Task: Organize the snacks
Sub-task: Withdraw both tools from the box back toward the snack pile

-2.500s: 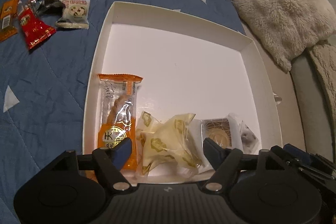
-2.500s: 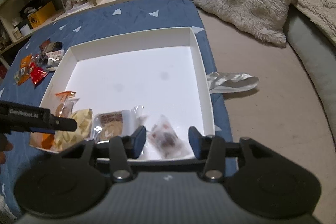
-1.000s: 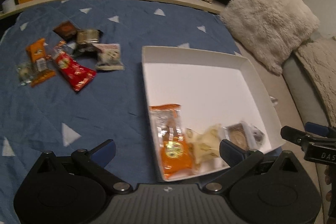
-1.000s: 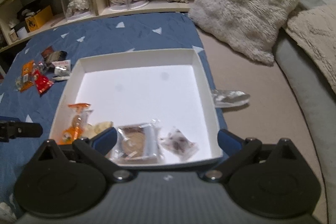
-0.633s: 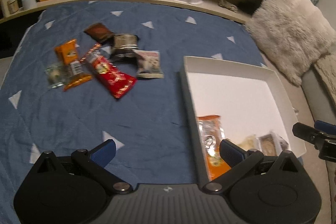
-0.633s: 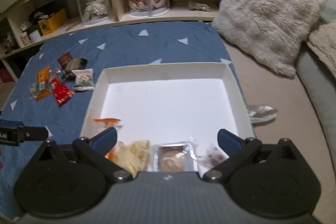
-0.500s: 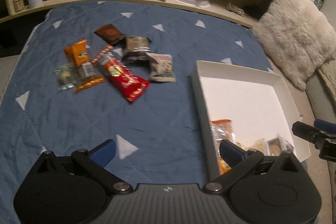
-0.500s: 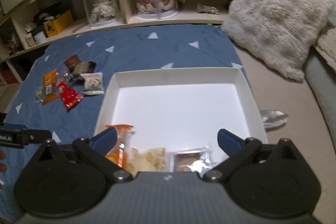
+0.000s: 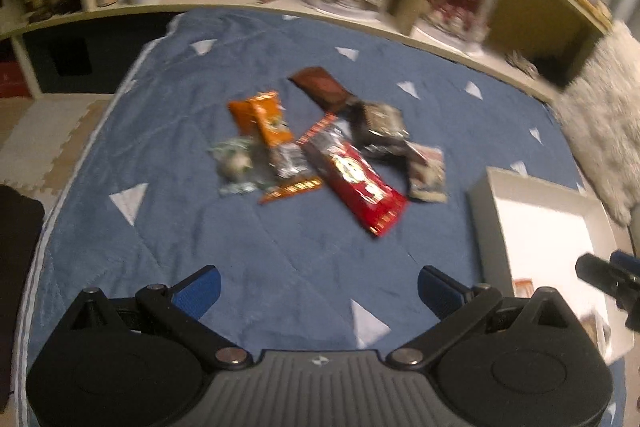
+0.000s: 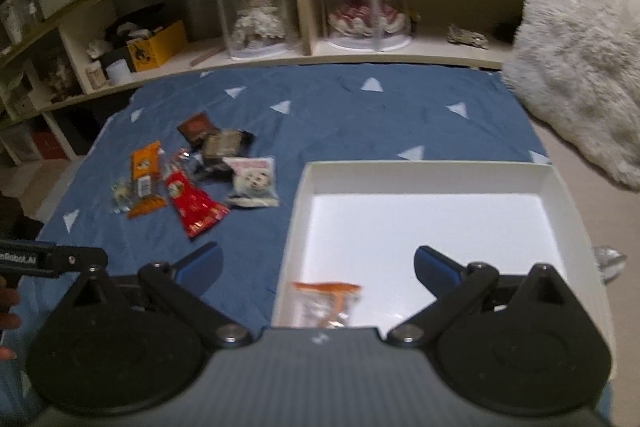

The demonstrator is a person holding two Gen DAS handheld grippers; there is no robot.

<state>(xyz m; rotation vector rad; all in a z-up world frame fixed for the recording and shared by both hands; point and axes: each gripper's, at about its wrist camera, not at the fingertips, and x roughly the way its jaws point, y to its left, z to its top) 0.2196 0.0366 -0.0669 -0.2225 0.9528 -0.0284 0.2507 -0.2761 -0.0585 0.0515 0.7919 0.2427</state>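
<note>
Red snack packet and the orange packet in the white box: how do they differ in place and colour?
The red snack packet lies on the blue blanket among loose snacks; the orange-topped packet lies inside the white box, at its near left corner. The red snack packet is opaque red; the orange-topped packet looks partly clear below its orange band. Both lie flat, and neither gripper touches them.

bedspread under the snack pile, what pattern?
The bedspread is blue, quilted, with scattered white triangles. Sharpest in the right wrist view.
</note>
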